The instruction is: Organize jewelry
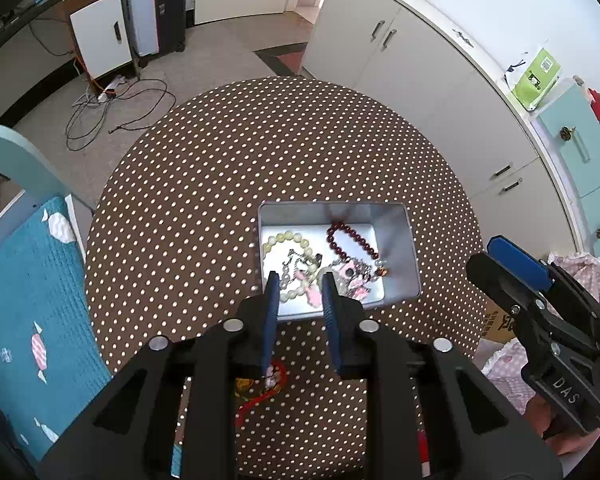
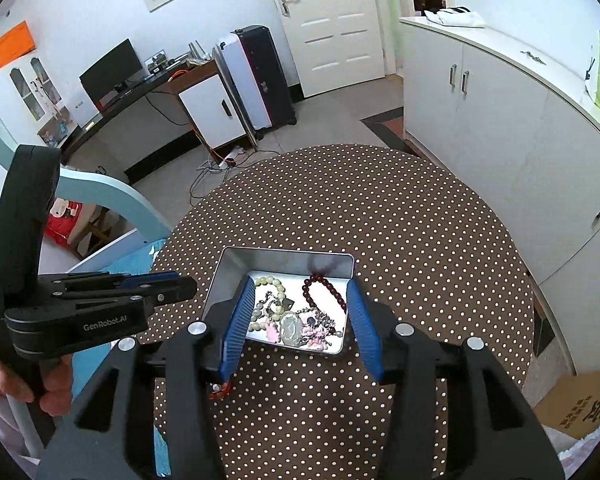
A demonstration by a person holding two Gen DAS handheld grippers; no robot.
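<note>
One metal tin (image 1: 414, 256) on table: pale beads (image 1: 286, 238), dark-red beads (image 1: 354, 240), pink charms (image 1: 358, 280).

Home room, lived-in. White panelled door (image 2: 332, 28), white cabinets (image 2: 500, 120), desk with monitor (image 2: 112, 68). Round polka-dot table (image 2: 380, 208).

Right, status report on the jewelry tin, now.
Left gripper and right gripper both open, empty, above the tin. Bracelets in tin; red charm still on tablecloth. Nothing blocking.
</note>
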